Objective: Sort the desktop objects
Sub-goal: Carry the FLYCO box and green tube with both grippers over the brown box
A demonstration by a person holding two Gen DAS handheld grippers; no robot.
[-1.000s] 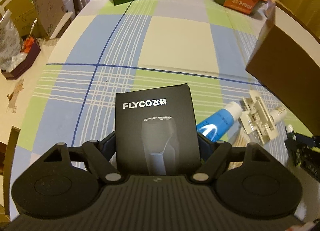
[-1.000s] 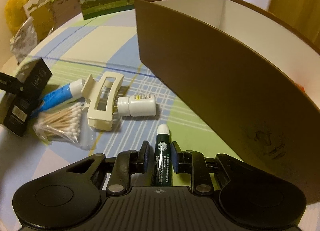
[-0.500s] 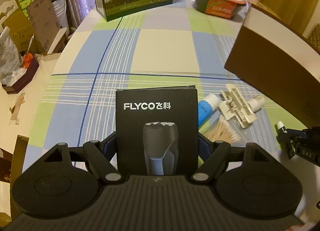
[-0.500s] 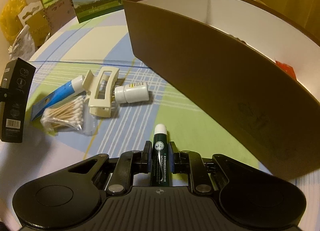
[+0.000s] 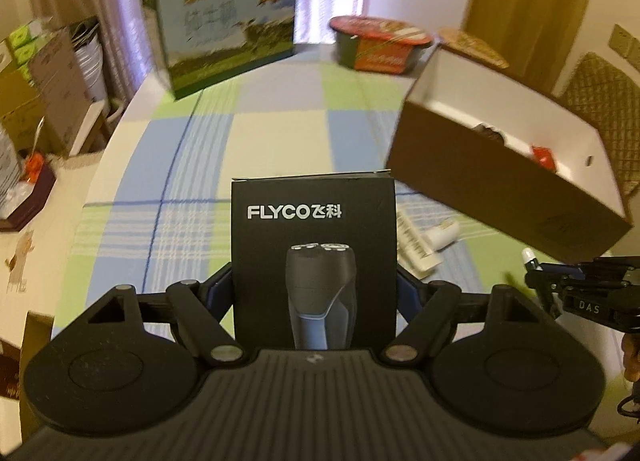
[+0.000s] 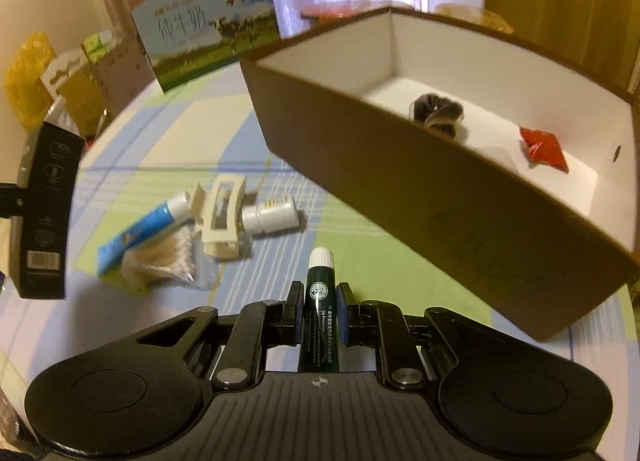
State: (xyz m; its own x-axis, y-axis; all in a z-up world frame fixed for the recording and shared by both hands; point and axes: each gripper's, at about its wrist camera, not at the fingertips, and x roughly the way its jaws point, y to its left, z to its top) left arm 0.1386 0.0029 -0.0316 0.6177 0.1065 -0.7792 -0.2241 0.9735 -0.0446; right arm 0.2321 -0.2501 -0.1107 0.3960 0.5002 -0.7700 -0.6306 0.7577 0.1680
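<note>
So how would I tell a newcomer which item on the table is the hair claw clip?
Start at the big brown cardboard box on the checked tablecloth and look left to the small pile beside it. The cream hair claw clip lies there between a blue-and-white tube and a white pill bottle; it alone has an open rectangular frame and teeth.

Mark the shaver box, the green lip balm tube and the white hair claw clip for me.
shaver box point(image 5: 314, 245), left wrist view, on its black printed front face.
green lip balm tube point(image 6: 320, 313), right wrist view, on its dark green body.
white hair claw clip point(image 6: 219, 221), right wrist view, on its cream frame.
</note>
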